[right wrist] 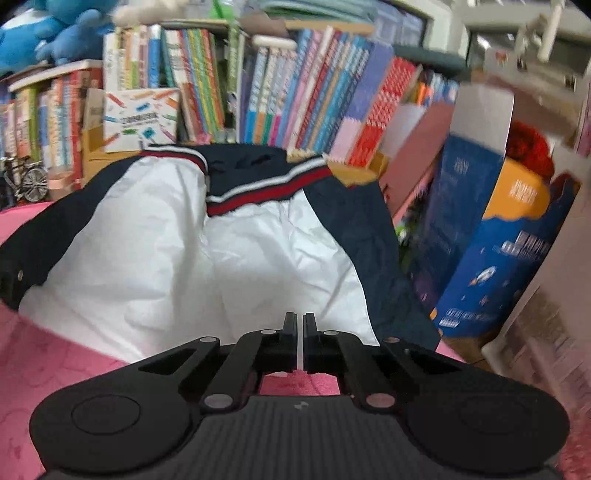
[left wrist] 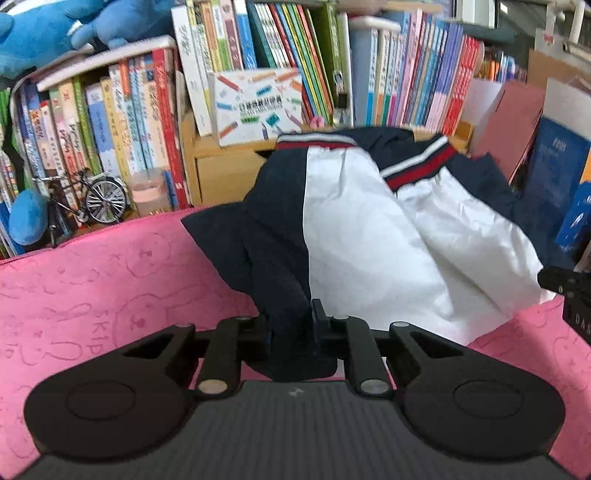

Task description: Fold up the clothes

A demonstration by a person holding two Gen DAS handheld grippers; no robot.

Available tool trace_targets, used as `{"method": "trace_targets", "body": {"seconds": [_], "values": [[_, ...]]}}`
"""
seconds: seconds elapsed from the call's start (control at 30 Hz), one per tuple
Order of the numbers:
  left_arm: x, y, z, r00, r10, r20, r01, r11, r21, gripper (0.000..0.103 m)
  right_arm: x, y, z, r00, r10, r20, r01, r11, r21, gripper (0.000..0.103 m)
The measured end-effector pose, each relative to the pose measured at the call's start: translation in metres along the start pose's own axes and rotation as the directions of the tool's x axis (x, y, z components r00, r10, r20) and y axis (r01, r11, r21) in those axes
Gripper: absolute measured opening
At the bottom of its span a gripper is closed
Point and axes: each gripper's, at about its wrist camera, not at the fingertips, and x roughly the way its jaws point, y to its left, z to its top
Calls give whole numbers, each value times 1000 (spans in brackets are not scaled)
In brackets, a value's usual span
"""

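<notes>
A white and navy jacket (left wrist: 369,236) with red-white striped ribbed trim lies bunched on the pink mat (left wrist: 92,288). My left gripper (left wrist: 291,314) is shut on a navy fold of the jacket, which hangs between and below its fingers. In the right wrist view the same jacket (right wrist: 192,251) spreads ahead, white panel in the middle, navy sleeve on the right. My right gripper (right wrist: 299,321) is shut at the white hem, with a thin edge of white cloth showing between its fingers. The right gripper's body (left wrist: 569,291) shows at the right edge of the left wrist view.
Shelves of upright books (left wrist: 258,55) stand right behind the mat. A small model bicycle (left wrist: 92,199) and blue plush toys (left wrist: 44,33) sit at the left. Blue boxes (right wrist: 498,240) lean close on the right, beside the jacket's sleeve.
</notes>
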Motion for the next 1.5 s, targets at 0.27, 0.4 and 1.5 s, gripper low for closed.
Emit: {"method": "trace_targets", "body": {"seconds": [0.27, 0.4, 1.5], "values": [[-40, 35, 2, 998, 7, 66, -7, 1000, 9, 13, -31, 5, -11, 1000, 16, 1, -15, 1000, -21, 11], [-68, 76, -3, 996, 0, 86, 0, 1000, -1, 12, -47, 4, -25, 999, 42, -3, -42, 999, -12, 61], [-43, 123, -37, 1000, 28, -9, -28, 1000, -3, 13, 12, 0, -20, 987, 64, -147, -43, 988, 146, 11]]}}
